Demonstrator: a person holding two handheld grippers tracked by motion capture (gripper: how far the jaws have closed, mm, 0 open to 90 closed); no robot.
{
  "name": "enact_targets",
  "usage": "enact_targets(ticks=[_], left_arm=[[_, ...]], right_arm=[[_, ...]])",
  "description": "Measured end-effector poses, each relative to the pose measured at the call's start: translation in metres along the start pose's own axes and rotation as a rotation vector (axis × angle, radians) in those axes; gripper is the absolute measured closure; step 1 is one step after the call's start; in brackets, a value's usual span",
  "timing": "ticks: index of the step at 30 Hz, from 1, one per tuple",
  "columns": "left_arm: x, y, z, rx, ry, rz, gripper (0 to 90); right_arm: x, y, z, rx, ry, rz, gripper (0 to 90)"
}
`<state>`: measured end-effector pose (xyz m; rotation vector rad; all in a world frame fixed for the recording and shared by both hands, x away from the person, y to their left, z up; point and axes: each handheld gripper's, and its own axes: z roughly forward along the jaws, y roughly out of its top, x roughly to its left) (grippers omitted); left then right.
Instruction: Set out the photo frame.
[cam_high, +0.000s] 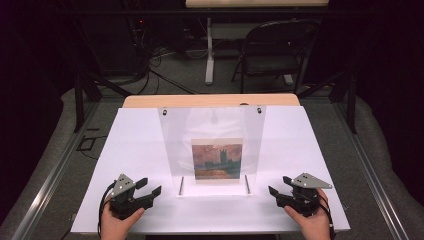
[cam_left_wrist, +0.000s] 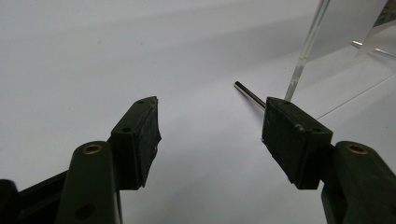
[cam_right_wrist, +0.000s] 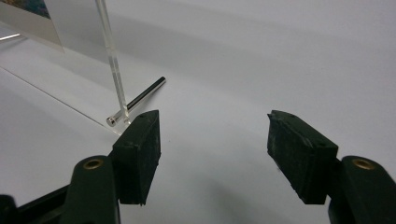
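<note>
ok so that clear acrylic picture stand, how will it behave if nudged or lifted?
The acrylic stand looks rigid, probably slick between the fingers. Tall and leaning on thin metal pins, it may tip or slide if pushed high. Edges look thin, so likely chip-prone.

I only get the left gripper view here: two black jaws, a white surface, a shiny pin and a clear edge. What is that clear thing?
Observer: It is a clear acrylic frame standing on the white table, seen whole in the high view.
Operator: Anything inside it?
Observer: Yes, a small painting print of towers under an orange sky sits low in its middle.
Operator: Is that pin alone?
Observer: No, a second metal pin pokes out at the frame's other bottom corner.
Operator: Where is the other tool?
Observer: The right gripper rests beside that corner, jaws apart, holding nothing.
</note>
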<state>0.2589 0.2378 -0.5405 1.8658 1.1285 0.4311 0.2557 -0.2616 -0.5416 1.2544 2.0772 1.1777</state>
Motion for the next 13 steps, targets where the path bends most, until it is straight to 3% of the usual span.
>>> enact_targets(ticks=[13], left_arm=[[0.0016,0.0000,-0.0005,-0.001,0.017,-0.014,36.2]], right_arm=[[-0.0025,-0.0001,-0.0029,-0.001,-0.007,0.015,34.1]])
